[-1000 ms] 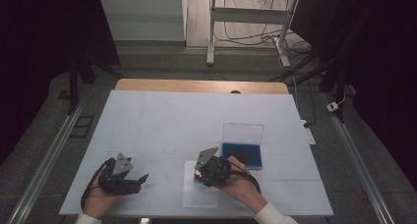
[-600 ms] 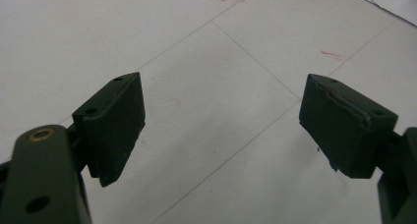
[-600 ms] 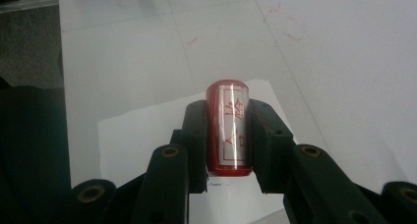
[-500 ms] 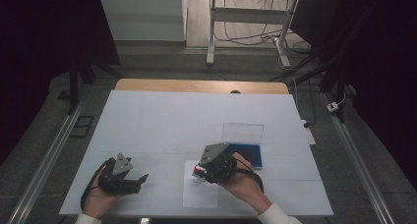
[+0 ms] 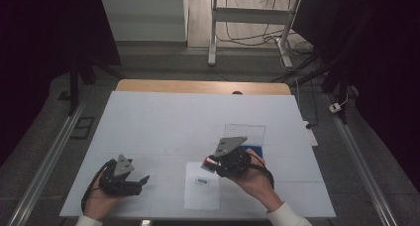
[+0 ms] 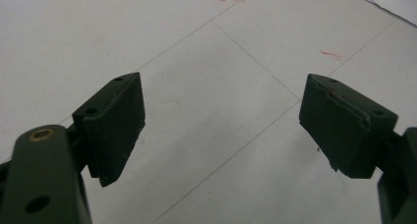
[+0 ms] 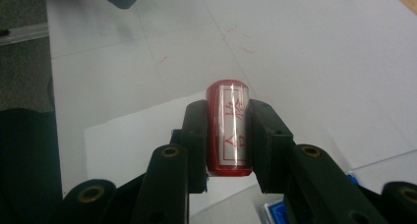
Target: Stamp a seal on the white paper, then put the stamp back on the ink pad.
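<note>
Holding a red stamp (image 7: 227,128) clamped in its jaws just above the sheet of paper (image 5: 202,185), the right gripper (image 5: 214,162) seems between pressings, one mark (image 5: 201,181) already printed, while the left gripper (image 5: 141,180) rests apart, jaws spread.

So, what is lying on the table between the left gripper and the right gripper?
In the high view, a white paper sheet with a small stamped mark lies between the left gripper and the right gripper, which holds a red stamp.

You see the white table (image 5: 163,122) evenly lit under dark surroundings; the gripper views look soft, with faint shadows.
</note>
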Available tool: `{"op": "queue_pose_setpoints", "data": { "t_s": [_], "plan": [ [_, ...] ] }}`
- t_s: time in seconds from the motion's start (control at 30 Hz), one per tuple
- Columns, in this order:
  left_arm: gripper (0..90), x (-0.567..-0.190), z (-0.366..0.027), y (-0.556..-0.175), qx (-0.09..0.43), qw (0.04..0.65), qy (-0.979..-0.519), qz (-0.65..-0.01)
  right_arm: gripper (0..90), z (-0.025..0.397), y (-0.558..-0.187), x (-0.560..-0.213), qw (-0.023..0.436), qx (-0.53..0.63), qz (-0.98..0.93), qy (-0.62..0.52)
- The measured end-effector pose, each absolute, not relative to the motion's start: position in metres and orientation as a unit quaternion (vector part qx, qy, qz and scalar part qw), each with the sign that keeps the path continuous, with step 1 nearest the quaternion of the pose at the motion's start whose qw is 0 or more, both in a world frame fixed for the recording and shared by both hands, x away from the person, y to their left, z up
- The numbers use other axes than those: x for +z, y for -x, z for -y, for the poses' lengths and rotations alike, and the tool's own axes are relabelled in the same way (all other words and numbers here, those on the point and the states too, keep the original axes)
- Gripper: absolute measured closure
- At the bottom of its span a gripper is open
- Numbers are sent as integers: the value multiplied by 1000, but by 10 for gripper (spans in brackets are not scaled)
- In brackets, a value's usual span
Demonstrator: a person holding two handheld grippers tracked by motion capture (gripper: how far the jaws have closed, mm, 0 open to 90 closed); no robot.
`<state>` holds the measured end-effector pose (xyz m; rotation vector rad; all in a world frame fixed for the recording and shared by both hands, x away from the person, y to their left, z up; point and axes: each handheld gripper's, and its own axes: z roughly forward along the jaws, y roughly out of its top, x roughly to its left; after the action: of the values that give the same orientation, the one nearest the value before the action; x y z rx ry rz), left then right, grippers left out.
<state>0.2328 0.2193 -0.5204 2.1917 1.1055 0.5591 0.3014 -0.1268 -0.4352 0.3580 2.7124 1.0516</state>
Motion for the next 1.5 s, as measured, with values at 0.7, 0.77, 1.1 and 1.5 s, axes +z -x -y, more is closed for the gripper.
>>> {"op": "queue_pose_setpoints", "data": {
  "t_s": [0.7,0.77,1.1,1.5],
  "plan": [
    [179,-521,-220,-232,211,307,-829,-418,698,167,-325,-426,125,372,-903,-178],
    [179,-521,-220,-232,213,307,-828,-418,698,171,-327,-427,125,371,-901,-187],
    [178,-521,-219,-233,212,305,-829,-419,698,185,-339,-435,130,345,-905,-212],
    [178,-522,-220,-233,211,304,-830,-418,698,202,-350,-444,142,310,-907,-250]
  ]
}}
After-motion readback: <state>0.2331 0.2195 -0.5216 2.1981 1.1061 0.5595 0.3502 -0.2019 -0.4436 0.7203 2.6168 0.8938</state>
